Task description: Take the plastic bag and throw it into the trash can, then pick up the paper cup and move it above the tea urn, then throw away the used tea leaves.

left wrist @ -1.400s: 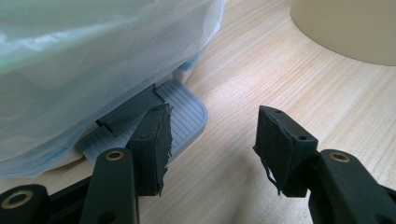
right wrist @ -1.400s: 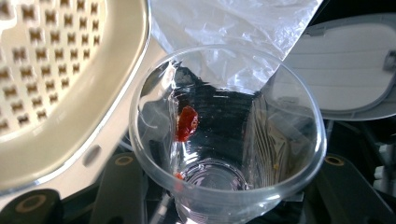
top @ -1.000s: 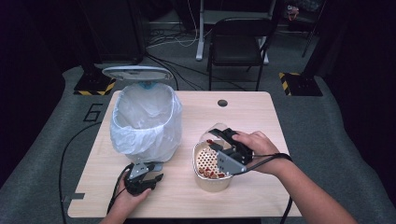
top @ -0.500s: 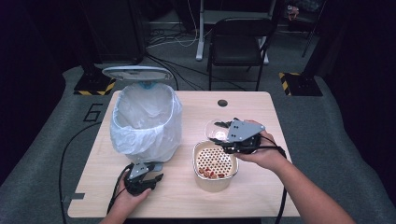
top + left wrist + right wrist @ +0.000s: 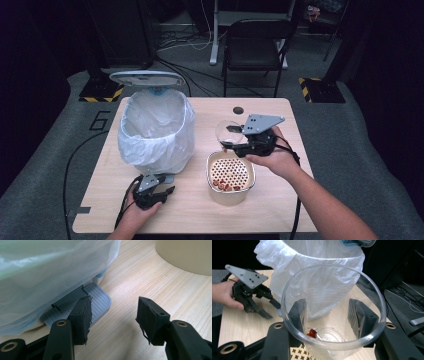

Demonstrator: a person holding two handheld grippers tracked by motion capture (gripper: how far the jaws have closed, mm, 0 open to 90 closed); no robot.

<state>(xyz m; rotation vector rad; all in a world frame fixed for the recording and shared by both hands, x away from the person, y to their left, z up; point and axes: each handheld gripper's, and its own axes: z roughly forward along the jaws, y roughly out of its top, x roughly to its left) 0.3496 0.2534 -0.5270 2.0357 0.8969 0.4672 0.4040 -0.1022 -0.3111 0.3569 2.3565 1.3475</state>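
Above the strainer tub (image 5: pixel 230 176), at its 12 o'clock, right tool (image 5: pixel 231 140) clamps the clear cup (image 5: pixel 333 312). Left tool (image 5: pixel 165 189), empty with a gap between its pads, rests on bench (image 5: pixel 280 200) at bin's (image 5: pixel 156 130) 6 o'clock.

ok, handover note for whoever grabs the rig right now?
Right gripper: shut on the clear cup, held above the beige strainer tub.
Left gripper: resting on the table, nothing between its jaws, one jaw on the bin pedal of the lined bin.
Done: most red bits sit in the strainer tub; one clings inside the cup.
Left: probably press the pedal, bin the cup.
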